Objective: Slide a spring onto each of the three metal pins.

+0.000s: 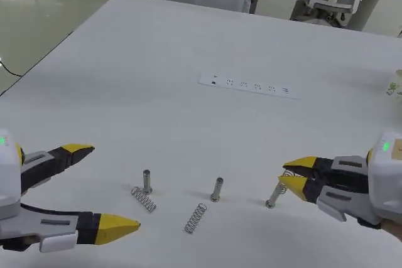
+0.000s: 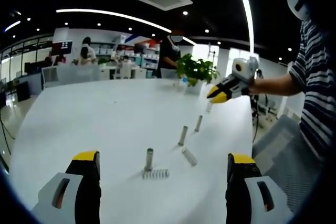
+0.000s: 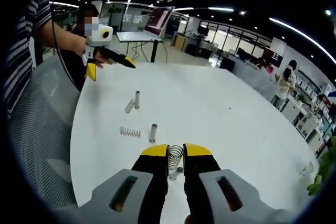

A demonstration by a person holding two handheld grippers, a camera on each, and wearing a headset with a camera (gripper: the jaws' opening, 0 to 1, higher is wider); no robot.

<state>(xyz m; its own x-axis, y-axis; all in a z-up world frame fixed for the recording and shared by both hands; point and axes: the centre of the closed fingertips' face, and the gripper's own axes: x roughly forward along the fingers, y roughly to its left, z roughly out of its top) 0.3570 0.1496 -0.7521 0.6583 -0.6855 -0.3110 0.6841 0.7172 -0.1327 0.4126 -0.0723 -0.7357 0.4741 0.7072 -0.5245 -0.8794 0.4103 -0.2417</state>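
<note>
The right gripper [image 3: 176, 150] pinches the spring [image 3: 175, 155] in its fingers, the left gripper [image 2: 163, 157] gapes empty; I'd line it up along that tilted pin [image 1: 274, 195].

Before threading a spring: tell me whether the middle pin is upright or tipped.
Upright: the middle pin stands vertical on its wider base.

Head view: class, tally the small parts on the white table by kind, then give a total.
Metal pins: 3
Springs: 3, two lying loose, one in the right claw
Total: 6
</note>
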